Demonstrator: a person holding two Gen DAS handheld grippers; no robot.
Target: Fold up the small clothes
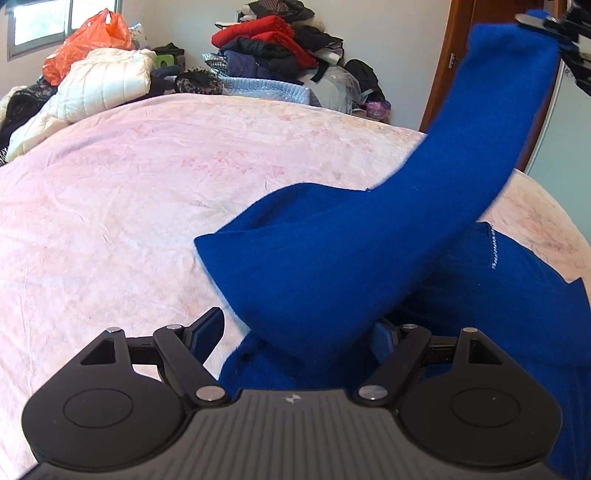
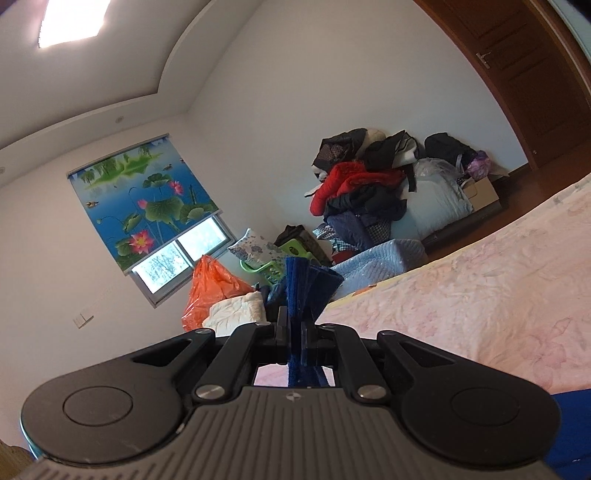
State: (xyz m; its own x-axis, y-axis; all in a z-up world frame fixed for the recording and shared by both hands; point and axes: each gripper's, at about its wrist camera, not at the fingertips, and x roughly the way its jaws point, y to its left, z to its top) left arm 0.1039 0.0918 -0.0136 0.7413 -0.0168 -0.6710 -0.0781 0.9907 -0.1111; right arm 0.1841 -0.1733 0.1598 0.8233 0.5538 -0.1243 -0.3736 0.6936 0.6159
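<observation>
A bright blue sweater point(image 1: 498, 295) lies on the pink bedspread point(image 1: 129, 203) at the right. One of its sleeves point(image 1: 461, 155) is lifted up and to the right. At the top right corner of the left wrist view, my right gripper point(image 1: 543, 22) pinches the sleeve's end. In the right wrist view that gripper point(image 2: 294, 314) is shut on bunched blue cloth point(image 2: 299, 280) and points almost level across the room. My left gripper point(image 1: 295, 325) stands open, low over the sweater's near edge. Its left finger point(image 1: 208, 328) sits over bare bedspread; blue cloth partly hides the right one.
Beyond the bed's far edge are a white padded jacket point(image 1: 107, 81), an orange plastic bag point(image 1: 88, 40) and a heap of red and dark clothes point(image 1: 273, 40). A brown door point(image 2: 517, 74) stands at the right. The left part of the bedspread is bare.
</observation>
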